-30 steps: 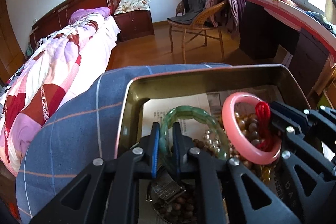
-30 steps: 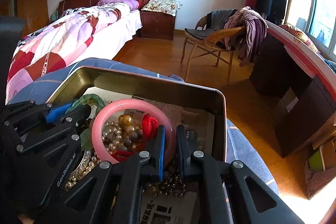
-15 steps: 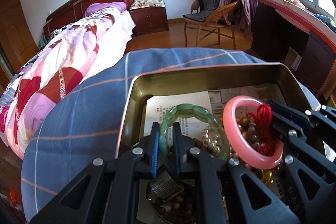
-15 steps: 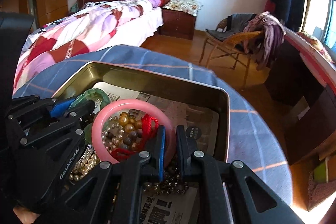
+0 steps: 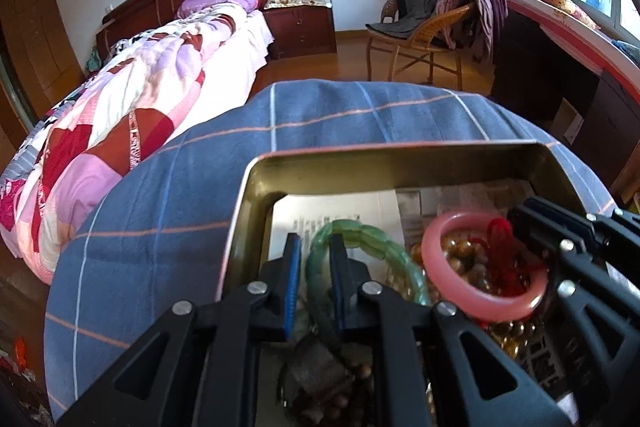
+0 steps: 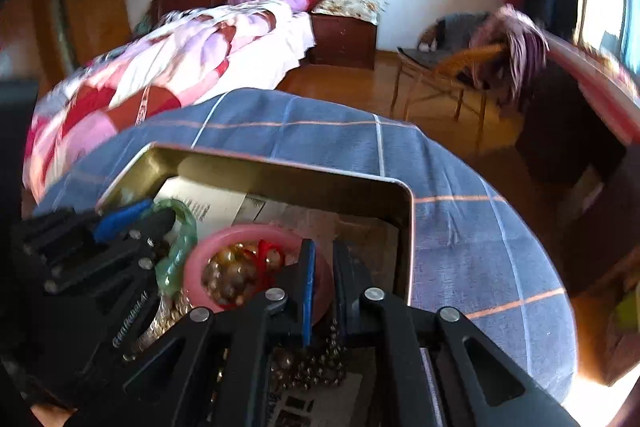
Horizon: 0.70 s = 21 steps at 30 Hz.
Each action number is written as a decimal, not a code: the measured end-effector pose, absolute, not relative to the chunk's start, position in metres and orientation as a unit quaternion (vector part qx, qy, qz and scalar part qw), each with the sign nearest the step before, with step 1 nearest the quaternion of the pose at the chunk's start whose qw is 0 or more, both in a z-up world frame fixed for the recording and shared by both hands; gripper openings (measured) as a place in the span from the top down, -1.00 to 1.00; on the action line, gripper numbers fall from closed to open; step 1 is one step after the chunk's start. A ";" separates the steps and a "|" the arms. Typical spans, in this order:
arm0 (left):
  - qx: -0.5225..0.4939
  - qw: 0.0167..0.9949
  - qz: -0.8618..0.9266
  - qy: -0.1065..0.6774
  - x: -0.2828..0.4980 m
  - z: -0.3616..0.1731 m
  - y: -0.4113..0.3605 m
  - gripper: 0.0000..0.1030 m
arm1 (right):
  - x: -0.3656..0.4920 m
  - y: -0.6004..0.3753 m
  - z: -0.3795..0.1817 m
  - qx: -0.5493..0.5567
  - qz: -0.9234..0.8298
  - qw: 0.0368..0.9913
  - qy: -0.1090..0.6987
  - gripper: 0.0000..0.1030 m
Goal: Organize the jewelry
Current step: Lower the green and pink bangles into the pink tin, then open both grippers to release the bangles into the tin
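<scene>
A gold metal tin (image 5: 256, 211) (image 6: 404, 227) lined with newspaper sits on a blue checked cloth. It holds bead strings and a watch. My left gripper (image 5: 315, 251) is shut on a green jade bangle (image 5: 360, 231), which also shows in the right wrist view (image 6: 182, 247). My right gripper (image 6: 324, 259) is shut on a pink bangle (image 6: 200, 267) with a red cord, seen in the left wrist view (image 5: 476, 303) too. Both bangles are held just above the jewelry pile inside the tin. The two grippers are side by side.
The blue checked cloth (image 5: 168, 211) covers a round table. Behind it are a bed (image 5: 152, 83) with a pink quilt, a nightstand (image 5: 300, 23), a wicker chair (image 5: 420, 39) with clothes, and a dark desk (image 5: 560, 79) on the right.
Both grippers, each still holding its bangle, have tilted and lifted; the tin sits lower in view and more of the blue cloth shows. The right wrist view is motion-blurred.
</scene>
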<state>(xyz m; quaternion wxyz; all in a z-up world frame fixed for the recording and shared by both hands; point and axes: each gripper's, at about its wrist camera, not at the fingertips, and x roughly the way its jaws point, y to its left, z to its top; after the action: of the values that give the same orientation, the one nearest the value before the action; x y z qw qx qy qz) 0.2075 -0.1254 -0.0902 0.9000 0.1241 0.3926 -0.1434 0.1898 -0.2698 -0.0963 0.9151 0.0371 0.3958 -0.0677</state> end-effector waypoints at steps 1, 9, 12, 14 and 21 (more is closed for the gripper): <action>0.126 0.899 -0.146 0.393 0.207 -0.091 -0.127 0.61 | 0.191 -0.269 -0.096 0.037 -0.072 0.914 0.398 0.86; 0.149 0.893 -0.154 0.396 0.202 -0.089 -0.139 -0.32 | 0.187 -0.263 -0.096 0.036 -0.077 0.909 0.408 0.80; 0.155 0.890 -0.159 0.398 0.197 -0.087 -0.142 -0.56 | 0.174 -0.272 -0.086 0.068 -0.083 0.914 0.391 0.78; 0.144 0.892 -0.164 0.396 0.193 -0.083 -0.139 -0.76 | 0.166 -0.277 -0.080 0.084 -0.079 0.918 0.380 0.66; 0.149 0.902 -0.158 0.372 0.174 -0.069 -0.135 -1.00 | 0.138 -0.282 -0.068 0.116 -0.088 0.927 0.346 -0.08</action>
<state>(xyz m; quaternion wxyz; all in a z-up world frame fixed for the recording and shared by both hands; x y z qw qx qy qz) 0.1740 -0.1350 -0.0685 0.9023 0.1493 0.3721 -0.1585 0.1382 -0.2815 -0.0683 0.9268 0.1163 0.3462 -0.0881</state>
